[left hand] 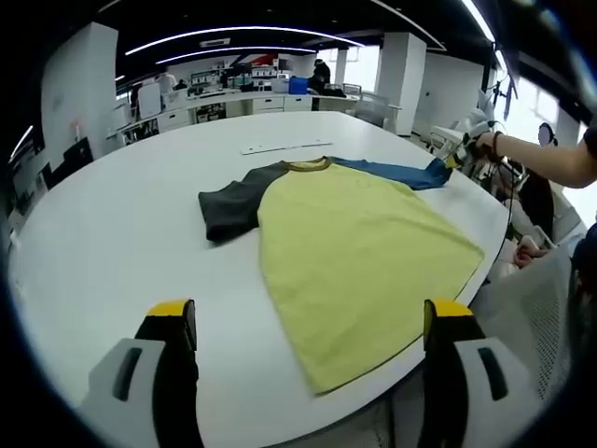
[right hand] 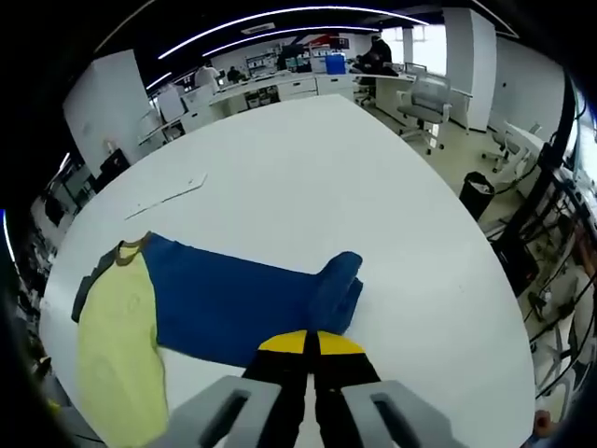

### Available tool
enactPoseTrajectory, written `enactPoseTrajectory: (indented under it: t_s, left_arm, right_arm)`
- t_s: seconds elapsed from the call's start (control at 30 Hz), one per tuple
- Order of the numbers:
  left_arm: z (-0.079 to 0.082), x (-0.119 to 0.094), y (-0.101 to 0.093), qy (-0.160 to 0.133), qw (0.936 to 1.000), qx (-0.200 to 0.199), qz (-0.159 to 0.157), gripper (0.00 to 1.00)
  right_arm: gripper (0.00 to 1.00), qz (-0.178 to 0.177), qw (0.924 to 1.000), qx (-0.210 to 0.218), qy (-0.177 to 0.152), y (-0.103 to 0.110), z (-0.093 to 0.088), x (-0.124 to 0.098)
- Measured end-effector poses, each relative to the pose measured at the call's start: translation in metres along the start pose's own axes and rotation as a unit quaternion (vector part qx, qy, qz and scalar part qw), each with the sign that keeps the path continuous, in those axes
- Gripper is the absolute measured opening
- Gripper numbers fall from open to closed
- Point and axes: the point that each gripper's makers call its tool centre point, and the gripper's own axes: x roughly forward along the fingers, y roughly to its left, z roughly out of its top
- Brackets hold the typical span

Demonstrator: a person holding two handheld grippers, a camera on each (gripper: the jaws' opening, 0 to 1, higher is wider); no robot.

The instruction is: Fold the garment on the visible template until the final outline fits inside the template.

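The place was an open-plan lab or workshop office. A large white worktop (right hand: pixel 392 196) took up the middle. At about twelve o'clock ran long benches (left hand: pixel 233 101) crowded with equipment, with a blue bin (right hand: pixel 335 63) on them and a person (right hand: pixel 381 49) standing there. White pillars (left hand: pixel 403 65) rose to a dark ceiling lined with thin light strips (left hand: pixel 233 33). At two o'clock a grey office chair (right hand: pixel 427 101) stood on the pale floor, beside a black waste bin (right hand: pixel 476 191).

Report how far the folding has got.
Barely started. The shirt lies spread flat on the white table, grey sleeve out. In hand: the right gripper, jaws closed, sits at the blue sleeve; a grip is unconfirmed. The left gripper is open. All folds remain.
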Motion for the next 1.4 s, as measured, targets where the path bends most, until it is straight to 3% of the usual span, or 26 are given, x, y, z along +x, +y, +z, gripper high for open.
enactPoseTrajectory:
  t_s: [0.43,0.73,1.4]
  left_arm:
    - [-0.003,-0.004,0.000,0.008,1.0000,0.002,-0.001,0.99]
    - [-0.003,-0.005,0.001,0.009,0.9999,0.006,-0.006,0.99]
    - [-0.003,-0.003,0.007,0.008,1.0000,0.001,0.005,0.99]
  right_arm:
    - [0.00,0.031,0.9986,-0.041,-0.010,0.041,0.021,-0.003]
    - [0.00,0.063,0.9958,-0.065,-0.016,0.086,0.032,0.000]
    - [0.00,0.120,0.9828,-0.141,0.000,0.183,0.029,0.014]
